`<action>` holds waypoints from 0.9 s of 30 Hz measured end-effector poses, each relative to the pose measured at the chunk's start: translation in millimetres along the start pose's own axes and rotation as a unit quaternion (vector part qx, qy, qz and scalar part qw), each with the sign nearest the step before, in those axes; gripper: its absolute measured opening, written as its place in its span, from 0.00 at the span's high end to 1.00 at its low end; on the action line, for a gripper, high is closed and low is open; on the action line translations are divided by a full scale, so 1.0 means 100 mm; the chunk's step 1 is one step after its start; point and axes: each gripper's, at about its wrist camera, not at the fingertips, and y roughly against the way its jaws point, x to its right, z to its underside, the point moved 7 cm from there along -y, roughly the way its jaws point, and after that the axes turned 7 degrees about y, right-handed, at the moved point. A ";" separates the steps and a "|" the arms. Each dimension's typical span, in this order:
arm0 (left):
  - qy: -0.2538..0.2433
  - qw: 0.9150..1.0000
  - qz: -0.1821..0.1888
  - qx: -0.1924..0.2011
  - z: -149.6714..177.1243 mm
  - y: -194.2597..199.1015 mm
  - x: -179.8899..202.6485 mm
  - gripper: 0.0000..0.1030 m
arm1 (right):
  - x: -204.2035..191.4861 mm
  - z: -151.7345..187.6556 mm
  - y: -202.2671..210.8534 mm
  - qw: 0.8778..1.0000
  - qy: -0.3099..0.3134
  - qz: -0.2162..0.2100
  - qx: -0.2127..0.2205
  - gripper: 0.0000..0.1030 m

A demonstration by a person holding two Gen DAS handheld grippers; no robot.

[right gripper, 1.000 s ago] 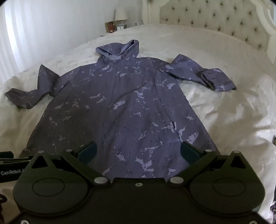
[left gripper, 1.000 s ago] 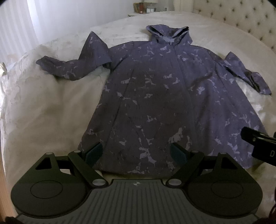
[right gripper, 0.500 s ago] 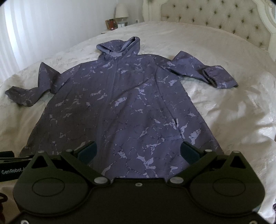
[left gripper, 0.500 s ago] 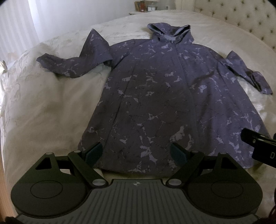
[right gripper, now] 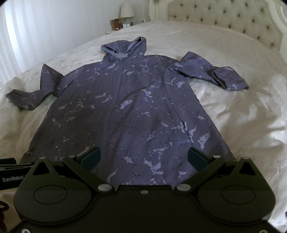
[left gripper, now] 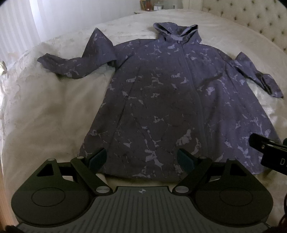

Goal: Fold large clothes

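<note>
A large purple hooded jacket (left gripper: pixel 170 100) with a pale marbled print lies flat, front up, on a white bed, hood far, hem near; it also shows in the right wrist view (right gripper: pixel 125 111). Both sleeves are spread out and bent, one to the left (left gripper: pixel 75 66) and one to the right (right gripper: pixel 211 73). My left gripper (left gripper: pixel 141 158) is open and empty, above the hem's left part. My right gripper (right gripper: pixel 144 158) is open and empty, above the hem's right part. The right gripper's body shows at the left wrist view's right edge (left gripper: pixel 269 154).
The white bedspread (left gripper: pixel 44 111) surrounds the jacket. A tufted headboard (right gripper: pixel 224 16) stands at the far right. A nightstand with a lamp (right gripper: pixel 126 14) and small items is at the back. White curtains (right gripper: pixel 35 32) hang on the left.
Both views have tilted slightly, so the jacket sits a little lower in frame. Both grippers stay open above the hem.
</note>
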 end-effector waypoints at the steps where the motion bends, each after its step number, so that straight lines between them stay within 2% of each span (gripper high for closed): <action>1: 0.000 1.000 0.000 0.000 0.00 0.00 0.00 0.17 | 0.00 0.00 0.00 1.000 0.000 -0.001 -0.001 0.01; 20: 0.010 1.000 0.005 -0.011 -0.01 -0.05 0.01 0.17 | 0.02 0.00 -0.05 1.000 -0.006 -0.011 -0.017 0.01; 27: 0.006 1.000 0.010 -0.002 -0.08 -0.12 0.01 0.17 | 0.05 0.04 -0.20 0.998 -0.019 -0.031 -0.046 0.01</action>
